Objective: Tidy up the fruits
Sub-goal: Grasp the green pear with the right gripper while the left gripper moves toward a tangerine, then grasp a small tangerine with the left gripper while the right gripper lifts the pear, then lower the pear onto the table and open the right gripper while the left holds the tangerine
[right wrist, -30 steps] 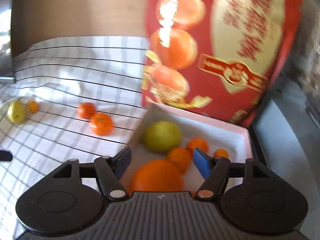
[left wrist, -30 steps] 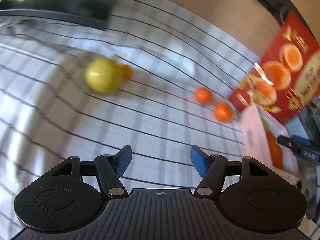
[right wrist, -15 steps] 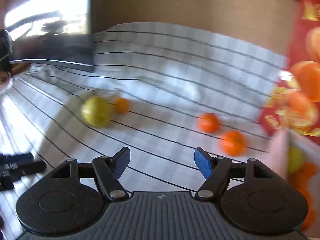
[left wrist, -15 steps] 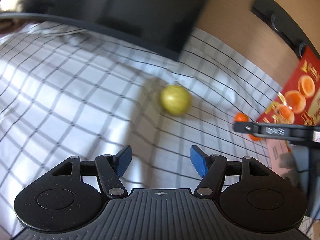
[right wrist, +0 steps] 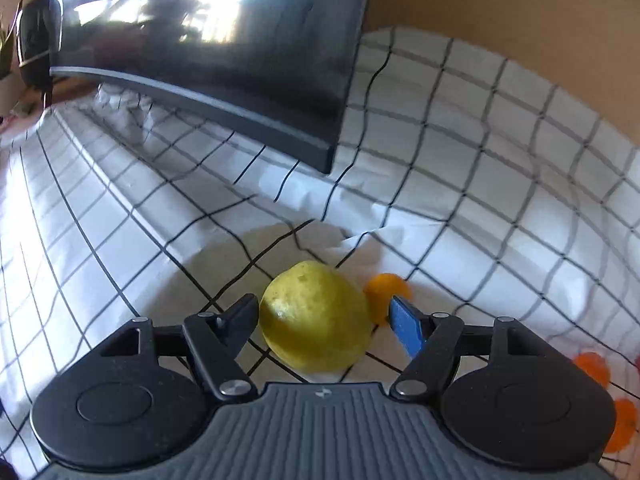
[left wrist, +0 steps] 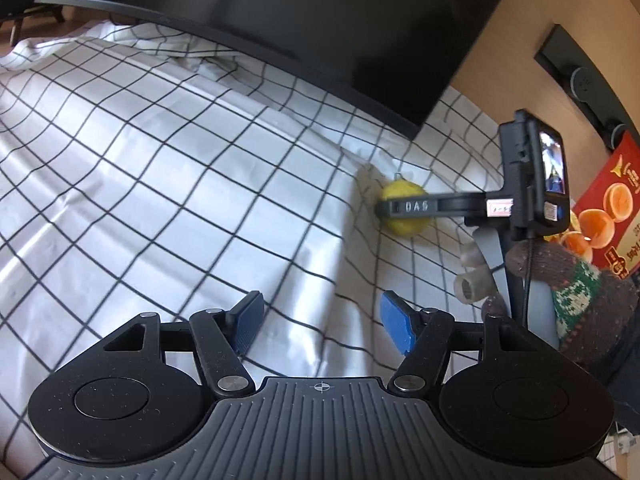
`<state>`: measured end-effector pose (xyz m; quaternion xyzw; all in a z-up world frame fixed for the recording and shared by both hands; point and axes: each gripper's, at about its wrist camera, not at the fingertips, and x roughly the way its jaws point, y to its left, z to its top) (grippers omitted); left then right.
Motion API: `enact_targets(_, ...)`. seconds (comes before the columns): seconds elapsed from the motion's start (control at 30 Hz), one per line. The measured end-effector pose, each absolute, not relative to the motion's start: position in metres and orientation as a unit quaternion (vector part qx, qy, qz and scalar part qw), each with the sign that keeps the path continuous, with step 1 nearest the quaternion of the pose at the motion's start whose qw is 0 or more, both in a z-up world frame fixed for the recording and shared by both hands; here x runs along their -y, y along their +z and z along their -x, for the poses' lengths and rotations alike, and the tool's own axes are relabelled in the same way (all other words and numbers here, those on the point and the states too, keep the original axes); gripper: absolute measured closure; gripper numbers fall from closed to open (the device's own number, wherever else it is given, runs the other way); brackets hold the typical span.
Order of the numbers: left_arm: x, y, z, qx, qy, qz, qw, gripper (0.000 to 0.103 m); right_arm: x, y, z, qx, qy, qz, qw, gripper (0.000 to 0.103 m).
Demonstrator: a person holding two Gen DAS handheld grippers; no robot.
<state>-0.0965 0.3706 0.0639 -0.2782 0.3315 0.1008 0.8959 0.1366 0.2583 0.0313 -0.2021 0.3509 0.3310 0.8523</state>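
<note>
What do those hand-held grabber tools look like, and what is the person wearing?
Each gripper is black plastic with a ribbed grey body, two round discs, silver pivot pins and blue finger pads. The right gripper has "DAS" on one finger, a small screen and a thin black cable. The hand holding it wears a brown knitted glove with a green-and-white band.

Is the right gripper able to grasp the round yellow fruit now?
Probably yes: the round yellow fruit lies between the open right gripper fingers, nothing blocking; a small orange fruit sits just behind.
</note>
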Motion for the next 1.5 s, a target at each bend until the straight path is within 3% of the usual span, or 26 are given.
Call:
enact_targets(0.1,-0.373,0.062,0.091,-0.335,0.102,0.276,0.895,0.034,-0.264,0.022,-0.139,-0.362,0.329,0.227,0.842,0.040)
enact_targets(0.3,-0.361,0.064,0.052,-0.337,0.055,0.234,0.910,0.034,-0.218,0.034,-0.101,-0.361,0.344,0.208,0.841,0.041)
enact_targets(0.5,-0.326,0.062,-0.043,-0.337,-0.014,0.142,0.931,0.034,-0.143,0.041,-0.064,-0.368,0.304,0.205,0.854,0.041)
enact_targets(0.83,-0.273,0.040,-0.148,-0.369,0.032,0.047,0.928,0.034,-0.028,0.039,-0.027,-0.399,0.178,0.166,0.884,0.041)
enact_targets(0.9,-0.268,0.036,-0.156,-0.374,0.039,0.038,0.926,0.036,-0.015,0.039,-0.020,-0.400,0.161,0.154,0.889,0.041)
enact_targets(1.07,-0.256,0.031,-0.167,-0.390,0.045,0.003,0.920,0.065,0.012,0.040,-0.011,-0.404,0.137,0.123,0.896,0.041)
enact_targets(1.3,-0.259,0.037,-0.151,-0.394,0.019,0.034,0.918,0.065,0.025,0.041,-0.005,-0.400,0.135,0.119,0.898,0.041)
enact_targets(1.5,-0.227,0.052,-0.091,-0.393,-0.052,0.090,0.914,0.066,0.022,0.039,-0.004,-0.398,0.156,0.118,0.896,0.041)
